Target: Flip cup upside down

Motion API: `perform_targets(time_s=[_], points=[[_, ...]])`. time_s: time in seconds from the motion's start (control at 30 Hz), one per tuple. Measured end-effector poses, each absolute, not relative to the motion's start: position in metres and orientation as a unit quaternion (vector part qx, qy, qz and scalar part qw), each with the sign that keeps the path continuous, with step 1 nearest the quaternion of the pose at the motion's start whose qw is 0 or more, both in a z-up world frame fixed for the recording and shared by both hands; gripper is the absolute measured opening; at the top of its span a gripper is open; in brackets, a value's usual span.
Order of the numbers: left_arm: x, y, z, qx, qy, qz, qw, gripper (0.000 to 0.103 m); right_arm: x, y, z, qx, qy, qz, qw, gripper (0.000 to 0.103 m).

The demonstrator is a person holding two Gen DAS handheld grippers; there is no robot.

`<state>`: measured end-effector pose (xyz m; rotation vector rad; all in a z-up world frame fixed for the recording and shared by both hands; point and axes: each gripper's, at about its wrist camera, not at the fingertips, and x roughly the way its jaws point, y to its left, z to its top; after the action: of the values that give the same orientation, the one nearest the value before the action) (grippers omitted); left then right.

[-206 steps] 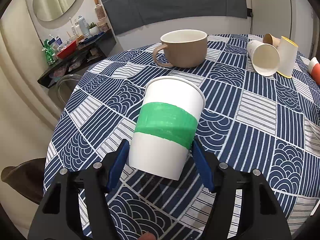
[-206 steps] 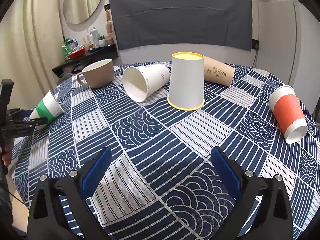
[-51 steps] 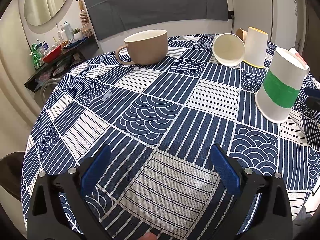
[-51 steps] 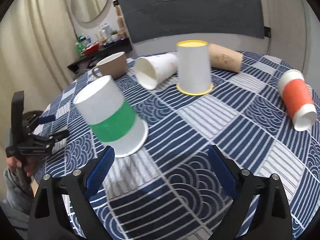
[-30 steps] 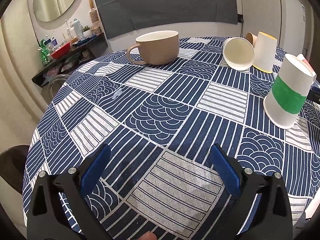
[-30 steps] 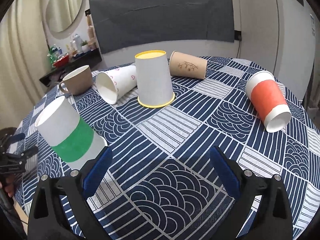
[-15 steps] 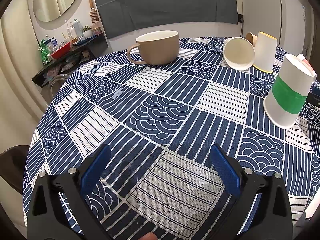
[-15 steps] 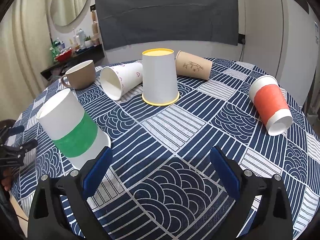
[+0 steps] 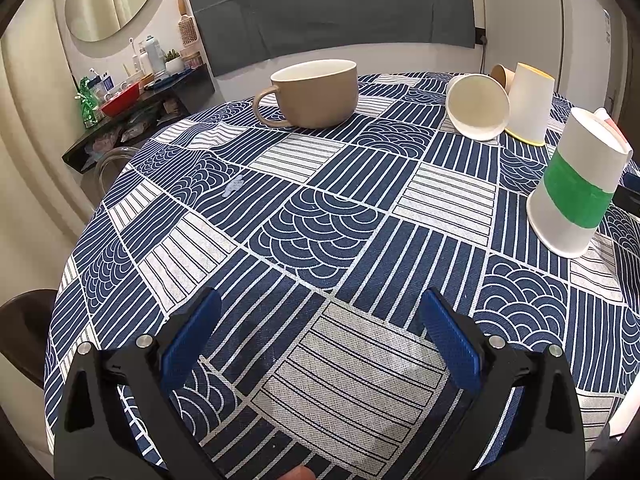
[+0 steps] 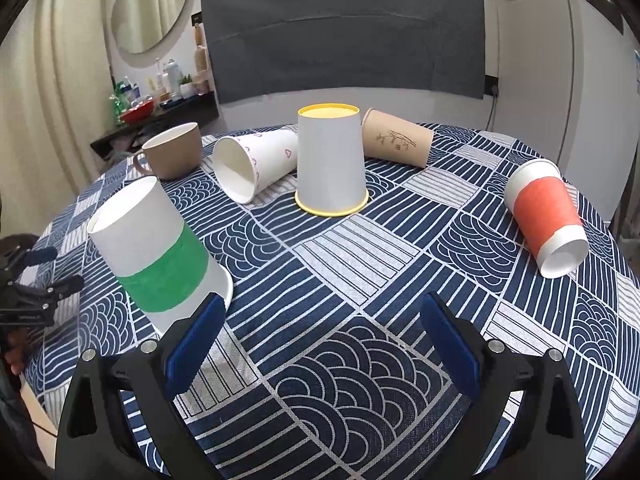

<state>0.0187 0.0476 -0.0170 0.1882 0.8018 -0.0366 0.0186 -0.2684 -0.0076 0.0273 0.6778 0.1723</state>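
Standing mouth-down now on the patterned tablecloth [image 10: 392, 264]: the green-banded paper cup [image 10: 156, 252], rim on the cloth, closed base on top, no longer lying tilted between the left gripper's pads as it was some seconds back, and hardly shifting over the last second. Sitting free of both tools, nothing touching it. Reading as flipped and let go, so this cup's part of the task looks finished. Hanging wide apart and gripping nothing: the right gripper [image 10: 320, 344], its left blue pad [image 10: 194, 340] just in front of the cup's rim in that view. Likewise spread and holding nothing: the left gripper [image 9: 320, 344], drawn back well clear, with the green-banded paper cup [image 9: 576, 184] off to its right. Outward from the green-banded cup, farther across the table: a yellow-rimmed white cup [image 10: 330, 160] already mouth-down; beside that, a heart-printed white cup [image 10: 256, 166] on its side; behind, a brown paper cup [image 10: 398, 144] also lying down; far right, an orange-sleeved cup [image 10: 546, 218] on its side; just beyond the green-banded cup, a tan ceramic mug [image 10: 172, 156] upright. Probably choosing one of the fallen cups next, going by the task alone.
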Motion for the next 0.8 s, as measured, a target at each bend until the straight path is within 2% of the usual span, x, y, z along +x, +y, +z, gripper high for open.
perform_targets(time_s=[0.8], points=[[0.0178,0.047,-0.0165,0.092,0.388,-0.025,0.917,0.097,0.0156,-0.2684,-0.0059,0.013,0.321,0.083,0.943,0.094]])
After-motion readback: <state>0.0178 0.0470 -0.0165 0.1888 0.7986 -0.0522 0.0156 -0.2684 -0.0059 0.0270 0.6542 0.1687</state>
